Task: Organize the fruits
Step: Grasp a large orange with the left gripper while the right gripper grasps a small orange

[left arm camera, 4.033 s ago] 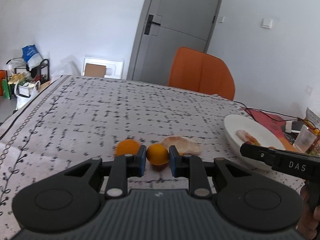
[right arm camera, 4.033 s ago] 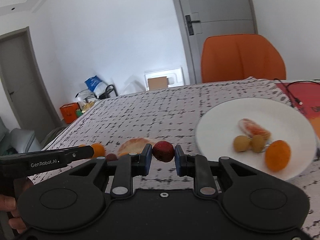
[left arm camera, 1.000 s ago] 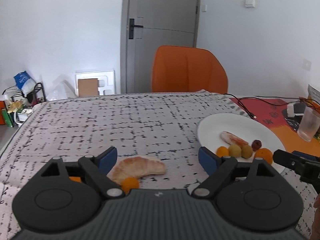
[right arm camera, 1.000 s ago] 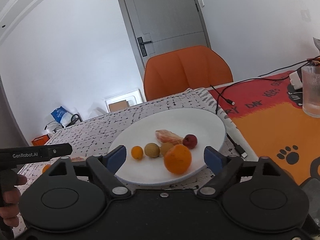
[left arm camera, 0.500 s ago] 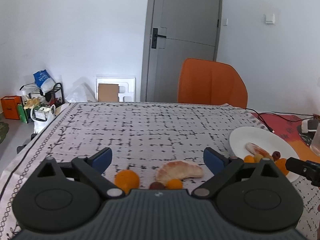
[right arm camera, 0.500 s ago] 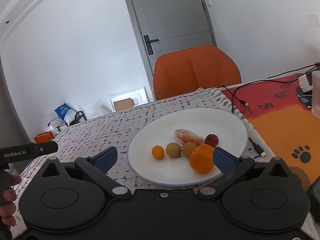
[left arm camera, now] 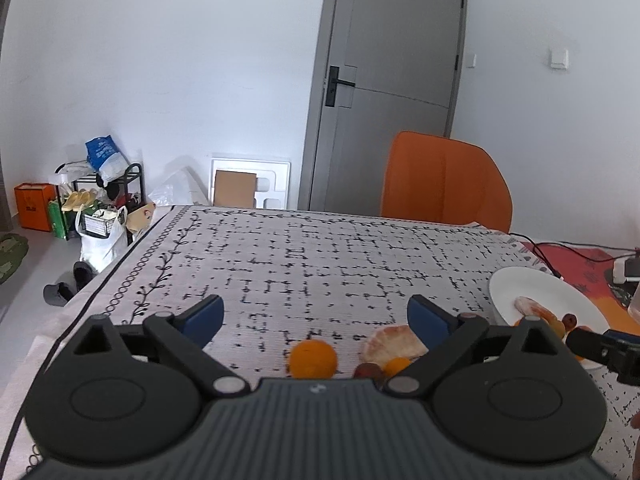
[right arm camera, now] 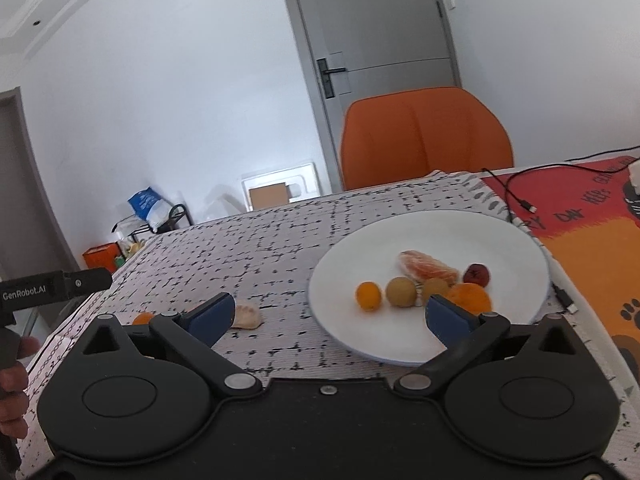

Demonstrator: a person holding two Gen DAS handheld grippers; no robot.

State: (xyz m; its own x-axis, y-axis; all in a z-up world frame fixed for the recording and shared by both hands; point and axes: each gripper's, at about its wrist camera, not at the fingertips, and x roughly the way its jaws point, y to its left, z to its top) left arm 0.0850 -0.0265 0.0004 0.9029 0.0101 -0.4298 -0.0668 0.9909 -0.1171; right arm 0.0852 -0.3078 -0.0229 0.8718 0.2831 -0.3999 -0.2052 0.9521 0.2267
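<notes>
Both grippers, left (left arm camera: 314, 316) & right (right arm camera: 328, 314), jaws just spread wide, empty; fruit on plate (right arm camera: 520, 248).

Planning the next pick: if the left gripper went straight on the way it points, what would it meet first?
Probably the bare tablecloth. The left gripper is open and empty; the orange lies nearer, below its line, though depth is unclear.

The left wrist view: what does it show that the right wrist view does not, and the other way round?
Only the left wrist view shows the dark red fruit and small orange fruit lying on the tablecloth. Only the right wrist view shows the small orange fruit on the plate unhidden. Both share the white plate, the peeled segment and the orange chair.
</notes>
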